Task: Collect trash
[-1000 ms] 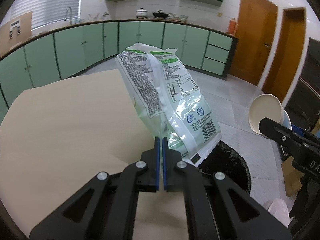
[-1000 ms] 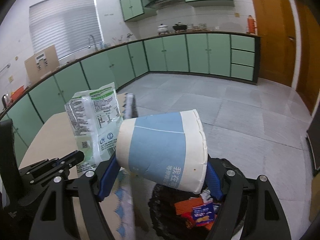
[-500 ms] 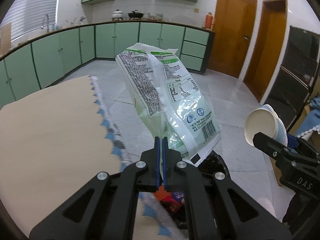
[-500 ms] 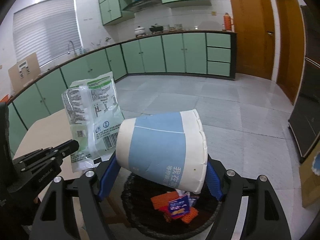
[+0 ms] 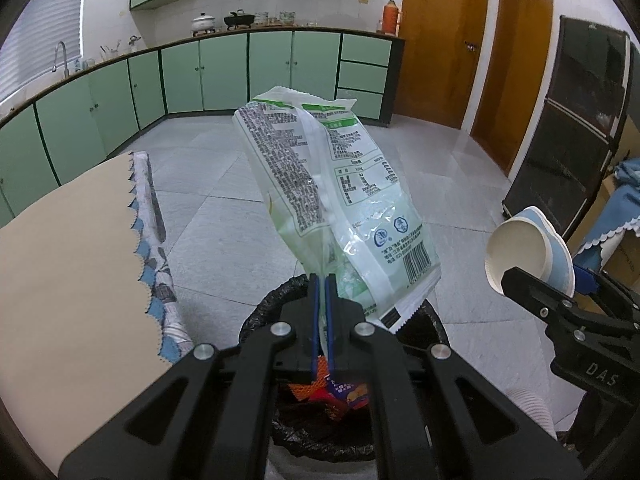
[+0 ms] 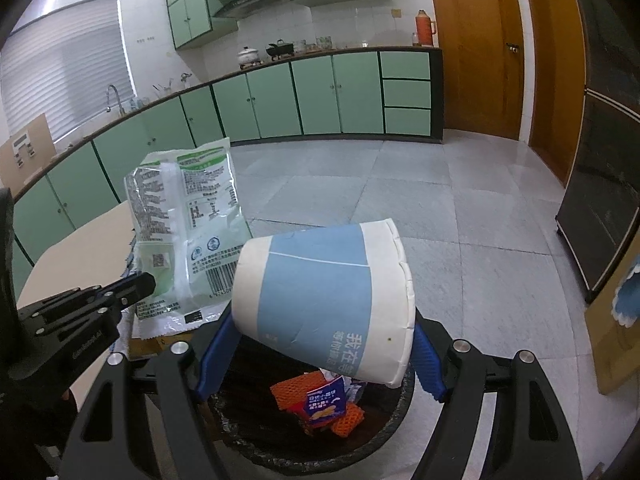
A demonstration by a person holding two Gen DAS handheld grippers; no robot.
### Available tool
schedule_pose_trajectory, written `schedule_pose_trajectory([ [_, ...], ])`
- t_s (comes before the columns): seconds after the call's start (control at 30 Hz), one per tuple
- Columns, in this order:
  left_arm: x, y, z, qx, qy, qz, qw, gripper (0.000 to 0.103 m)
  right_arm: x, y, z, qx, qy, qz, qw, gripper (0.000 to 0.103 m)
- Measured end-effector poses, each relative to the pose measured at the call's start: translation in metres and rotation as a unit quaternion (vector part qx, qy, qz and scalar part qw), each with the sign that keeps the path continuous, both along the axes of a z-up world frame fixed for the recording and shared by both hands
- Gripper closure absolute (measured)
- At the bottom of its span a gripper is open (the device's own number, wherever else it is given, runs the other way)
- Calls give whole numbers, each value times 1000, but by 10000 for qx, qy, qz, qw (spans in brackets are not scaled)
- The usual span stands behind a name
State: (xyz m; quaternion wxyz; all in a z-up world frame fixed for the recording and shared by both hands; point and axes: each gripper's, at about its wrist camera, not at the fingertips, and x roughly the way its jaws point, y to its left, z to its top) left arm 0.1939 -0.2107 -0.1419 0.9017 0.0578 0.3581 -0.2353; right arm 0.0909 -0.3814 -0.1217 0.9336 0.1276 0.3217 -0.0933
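My left gripper (image 5: 322, 280) is shut on the lower corner of a clear green-and-white plastic food bag (image 5: 332, 200), which stands up above it. Under it is a bin with a black liner (image 5: 260, 316) that holds orange netting and wrappers. My right gripper (image 6: 320, 344) is shut on a blue-and-white paper cup (image 6: 320, 300), held on its side between the blue pads above the same bin (image 6: 384, 444). The bag (image 6: 188, 220) and the left gripper (image 6: 144, 284) show at the left of the right wrist view; the cup (image 5: 528, 256) shows at the right of the left wrist view.
A table with a beige cloth (image 5: 68, 280) and a patterned hanging edge stands left of the bin. Grey tiled floor (image 5: 224, 184) spreads ahead to green kitchen cabinets (image 5: 272, 68). A dark cabinet (image 5: 576, 128) and wooden doors (image 5: 440, 40) are at the right.
Both grippers have moved off the table to the right and slightly down. They now hang over the bin, whose contents have come into view. Both grips are unchanged.
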Motion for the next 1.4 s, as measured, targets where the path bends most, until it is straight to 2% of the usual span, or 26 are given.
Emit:
schedule_pose_trajectory([
  [0.27, 12, -11, -10, 142, 139, 39, 9998, 100, 17, -6, -23, 85, 252, 55, 9996, 28],
  [0.4, 17, -14, -11, 104, 208, 66, 9997, 94, 26, -10, -34, 111, 394, 94, 9991, 28],
  [0.5, 17, -13, -11, 52, 206, 75, 9997, 83, 29, -12, -37, 139, 436, 90, 9989, 27],
  [0.57, 17, -11, -11, 25, 202, 78, 9998, 78, 30, -12, -36, 143, 430, 62, 9990, 22],
  [0.63, 17, -8, -10, 2, 199, 69, 9998, 69, 29, -11, -34, 110, 420, 70, 9990, 14],
  [0.77, 18, -2, -7, -70, 211, 97, 9997, 58, 27, -9, -31, 77, 420, 130, 9990, 13],
  [0.8, 18, 1, -5, -116, 215, 125, 9996, 53, 25, -8, -30, 83, 405, 131, 9991, 12],
  [1.03, 9, 17, 9, -280, 60, 195, 9994, 37, 12, -9, -11, 157, 202, 55, 9997, 10],
  [1.3, -10, 37, 38, -375, -227, 163, 9989, 17, -5, -7, 28, 61, -97, 56, 9999, 6],
  [1.4, -17, 46, 49, -449, -287, 164, 9984, 14, -12, -2, 42, 94, -179, 115, 9997, 6],
])
